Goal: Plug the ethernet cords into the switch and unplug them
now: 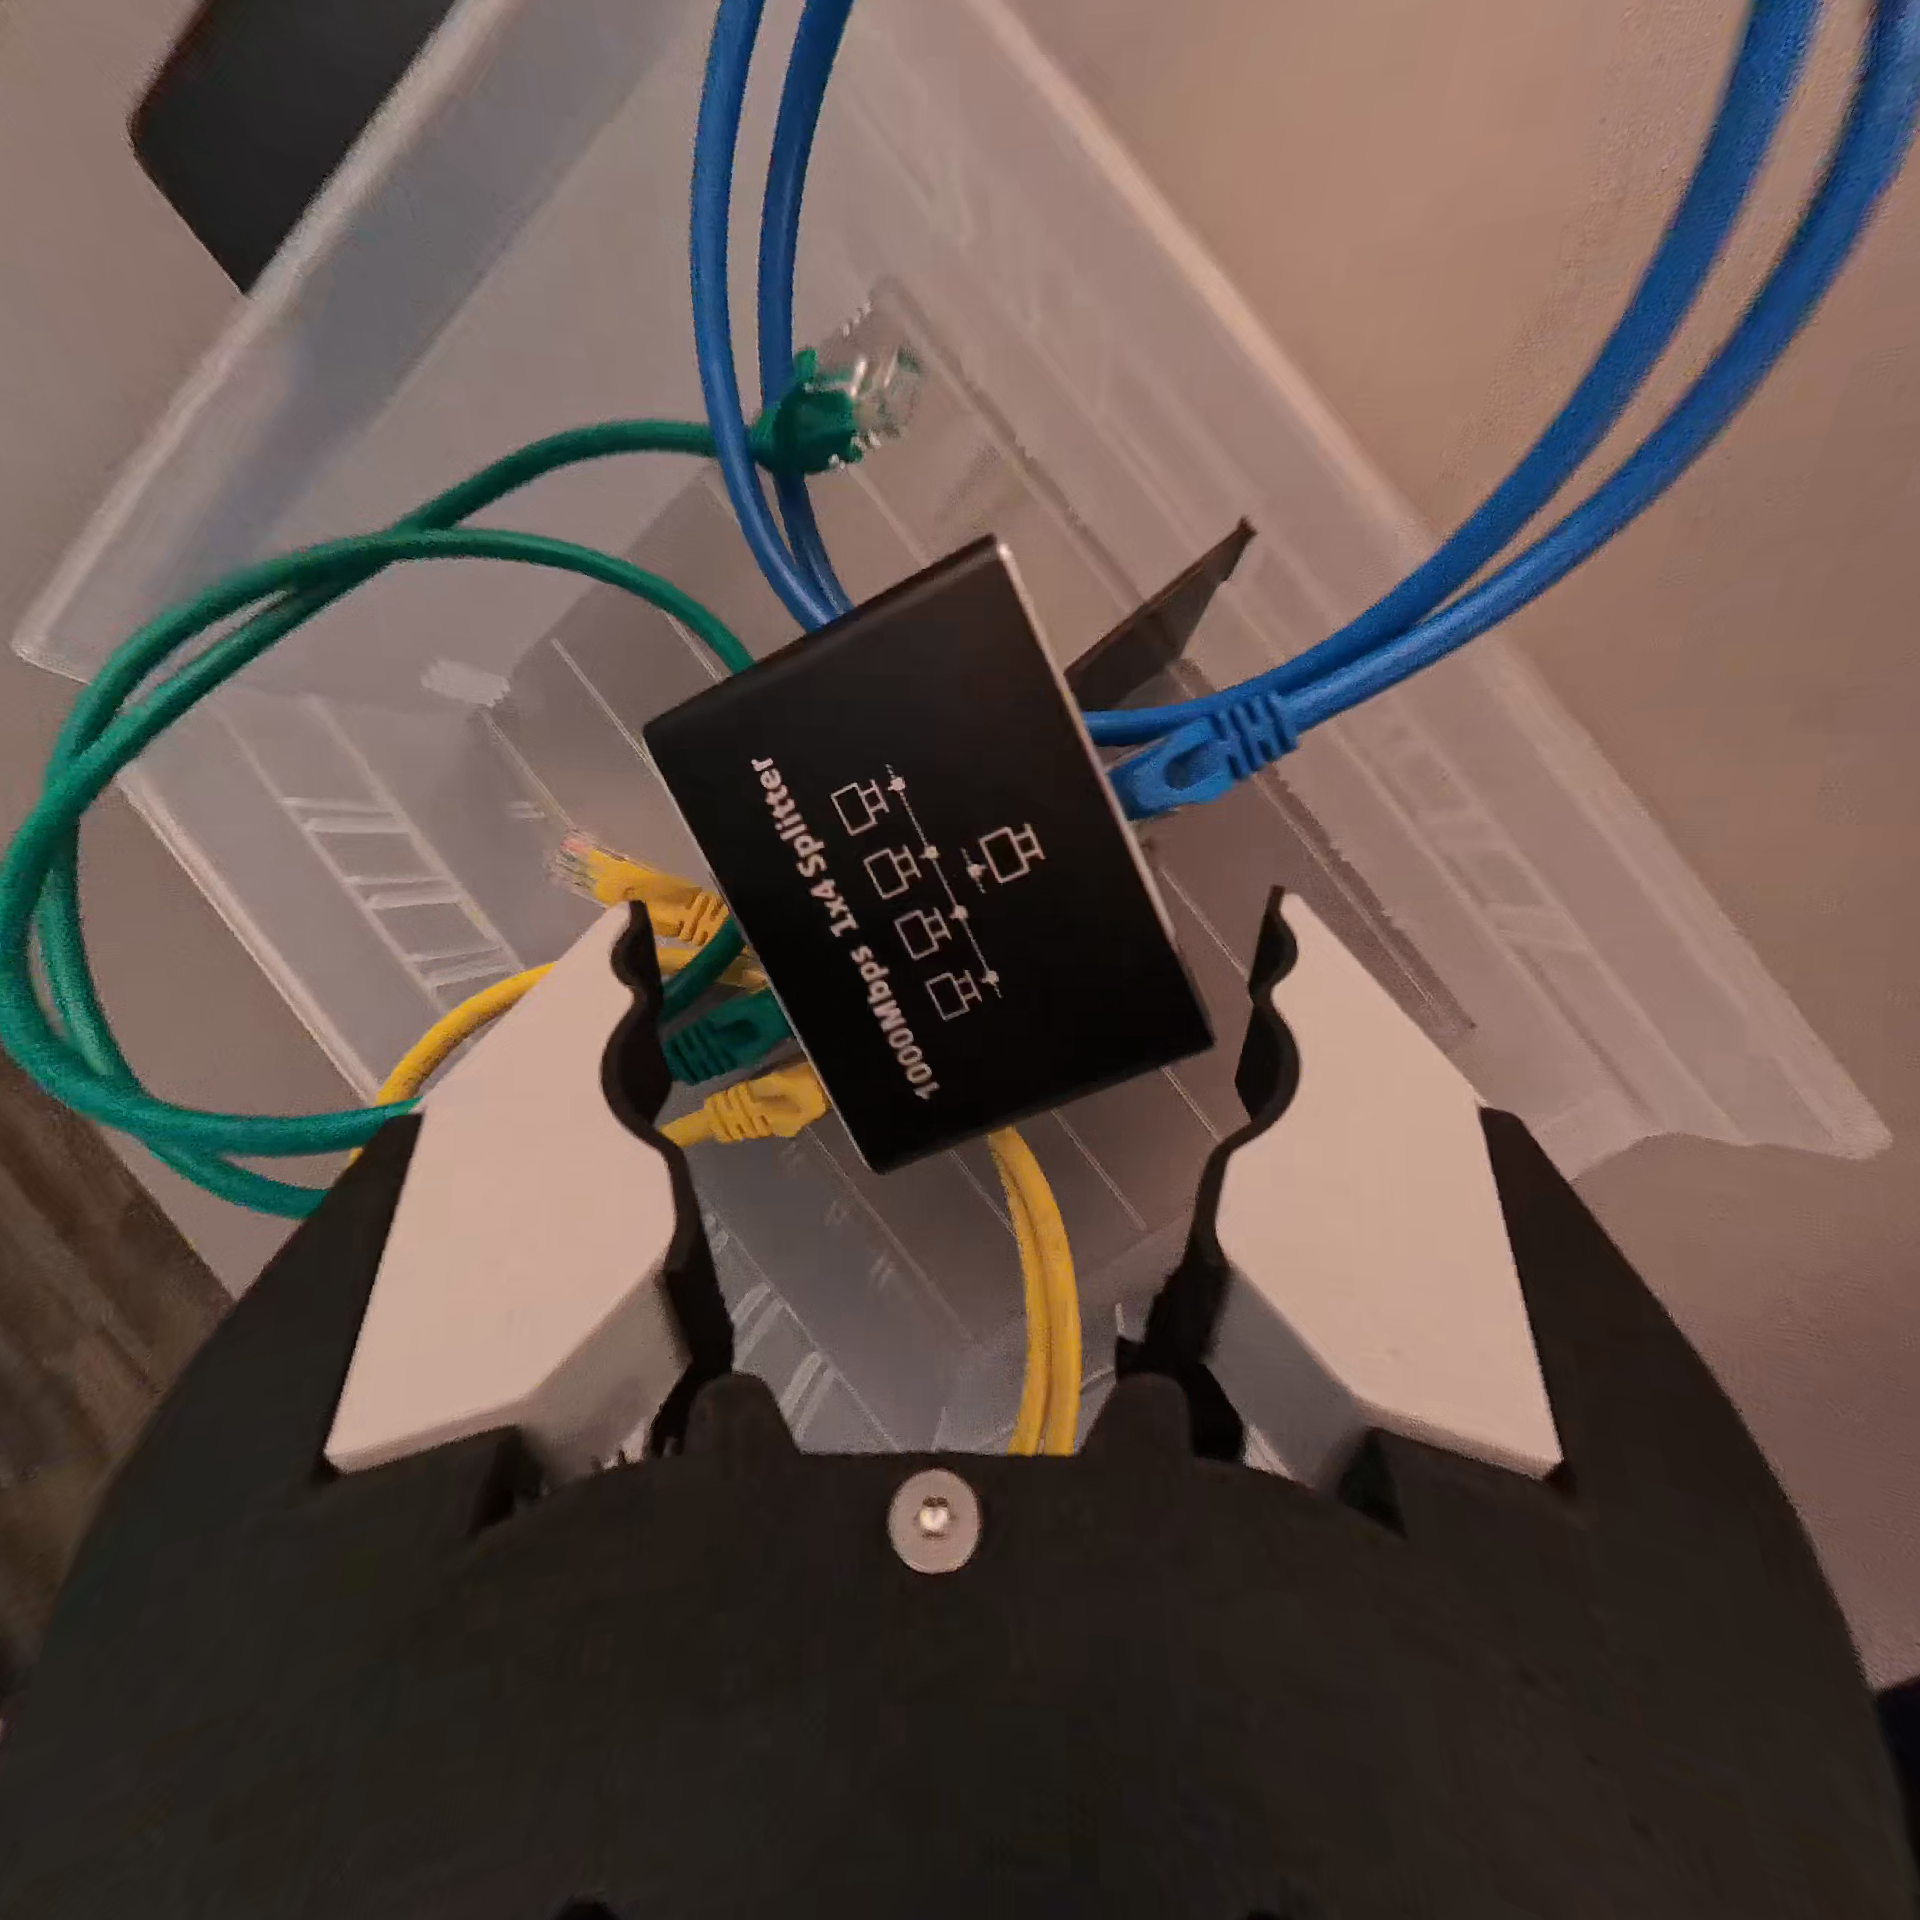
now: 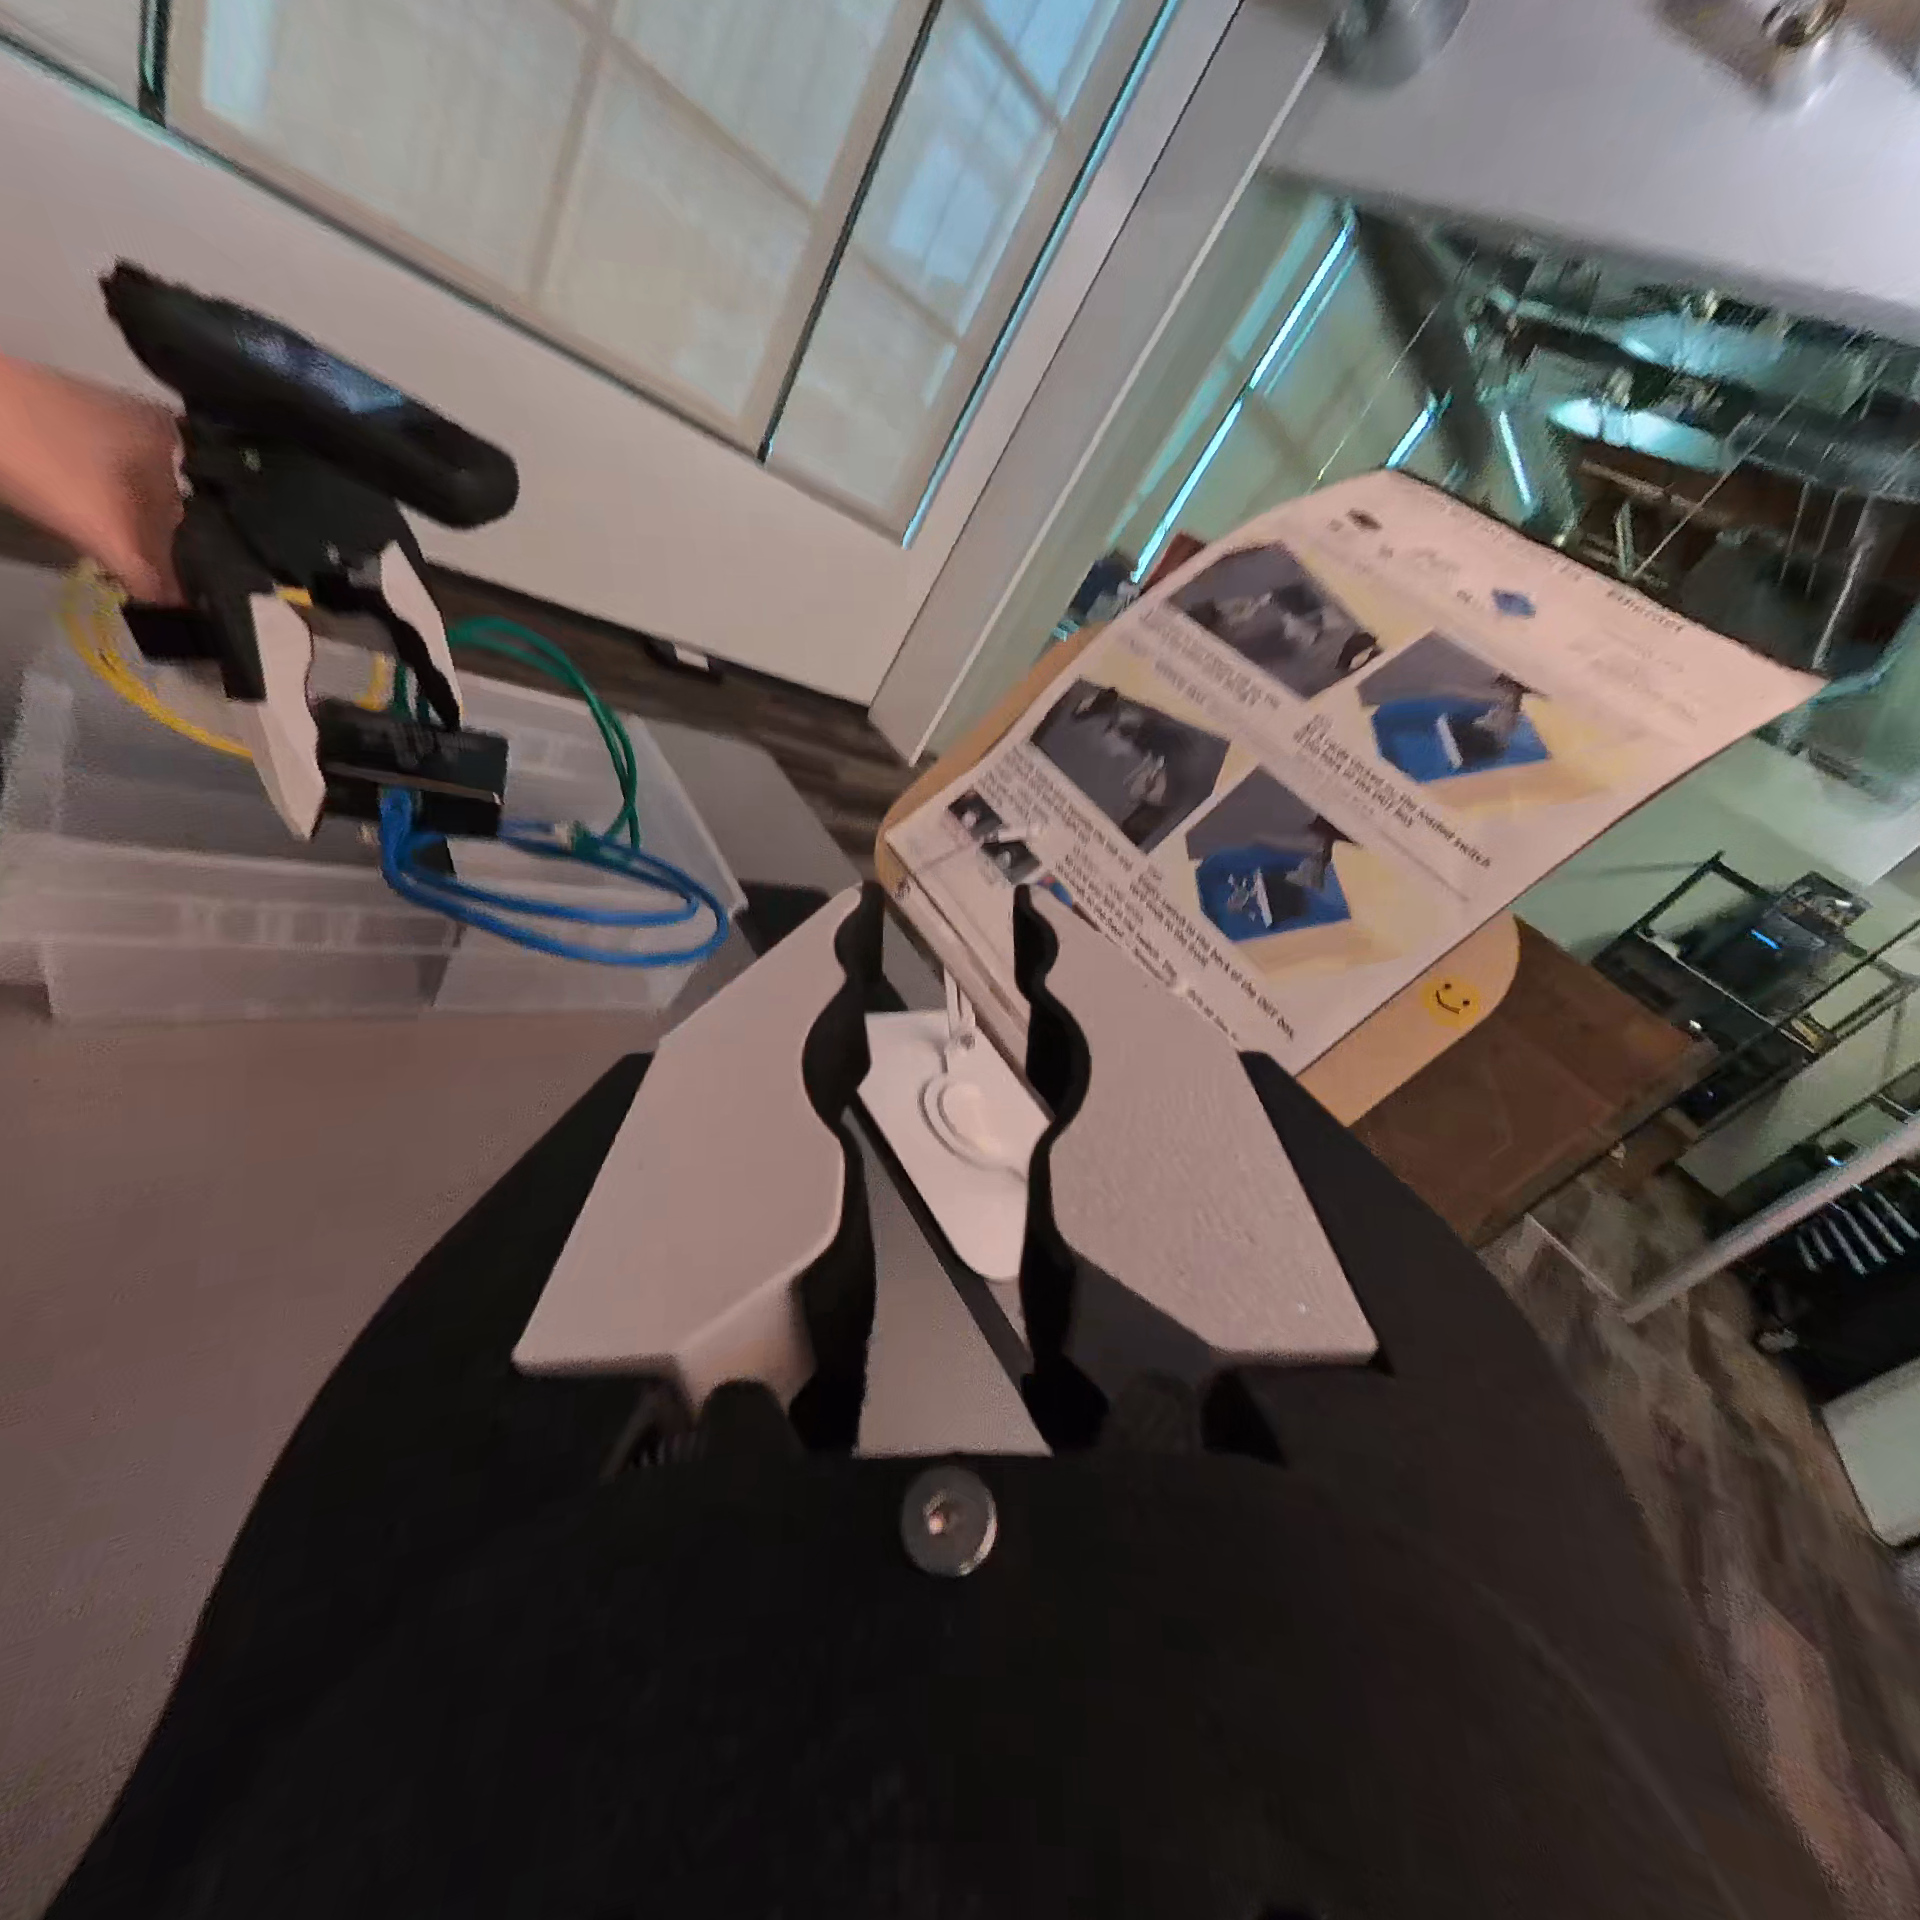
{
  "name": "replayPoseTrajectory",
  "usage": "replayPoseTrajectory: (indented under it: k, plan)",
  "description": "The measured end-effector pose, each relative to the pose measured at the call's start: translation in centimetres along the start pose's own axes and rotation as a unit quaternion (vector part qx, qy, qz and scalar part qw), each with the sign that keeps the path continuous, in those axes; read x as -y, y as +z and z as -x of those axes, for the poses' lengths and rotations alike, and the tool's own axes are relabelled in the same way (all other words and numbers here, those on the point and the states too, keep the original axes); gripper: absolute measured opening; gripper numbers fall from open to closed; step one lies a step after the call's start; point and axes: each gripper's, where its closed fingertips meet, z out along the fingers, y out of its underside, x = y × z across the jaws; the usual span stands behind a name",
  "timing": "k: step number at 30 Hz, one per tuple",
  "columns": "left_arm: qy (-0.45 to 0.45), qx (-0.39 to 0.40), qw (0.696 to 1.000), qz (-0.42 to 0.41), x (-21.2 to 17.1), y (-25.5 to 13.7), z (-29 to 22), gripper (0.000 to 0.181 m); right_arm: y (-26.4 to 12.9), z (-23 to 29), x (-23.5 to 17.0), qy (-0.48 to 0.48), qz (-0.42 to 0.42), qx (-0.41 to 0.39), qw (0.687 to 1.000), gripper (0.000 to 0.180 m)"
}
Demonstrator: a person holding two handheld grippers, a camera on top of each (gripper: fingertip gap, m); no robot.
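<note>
The black switch (image 1: 925, 862) stands raised over a clear plastic bin (image 1: 312, 520). My left gripper (image 1: 956, 914) is open, with one fingertip on each side of the switch's near end; I cannot tell if they touch it. A blue plug (image 1: 1195, 769) sits in its right side. A green plug (image 1: 717, 1039) and a yellow plug (image 1: 748, 1112) sit in its left side. A loose yellow plug (image 1: 623, 878) and a loose green plug (image 1: 831, 405) hang free. My right gripper (image 2: 945, 914) is narrowly open and empty, far to the right of the switch (image 2: 416, 769).
A person's hand (image 2: 73, 468) holds the left gripper (image 2: 364, 727) over the bin (image 2: 208, 904). An instruction sheet on a tilted board (image 2: 1351, 748) stands ahead of the right gripper on a white stand base (image 2: 966, 1122). Blue cable loops (image 2: 582, 914) hang over the bin's edge. The tips of one gripper are about 40 centimetres away from the tips of the other. The yellow plug (image 1: 748, 1112) is about 4 centimetres from my left fingertips and 40 centimetres from my right.
</note>
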Motion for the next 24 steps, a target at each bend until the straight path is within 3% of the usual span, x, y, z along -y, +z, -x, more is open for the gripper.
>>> replayPoseTrajectory:
  k: [5,14,24]
  plan:
    - [0.003,-0.009,0.998,0.056,-0.3,1.2,0.2,0.093,0.5,0.4,-1.4,-0.002,0.024,0.020,1.000,0.024]
    - [-0.001,0.029,0.991,0.130,-0.5,1.7,0.5,0.091,1.7,1.6,-3.4,0.018,0.059,0.052,0.997,0.025]
    - [0.003,0.133,0.991,0.016,2.6,-2.5,1.8,0.083,2.3,2.1,-4.8,-0.017,0.091,0.049,0.994,0.024]
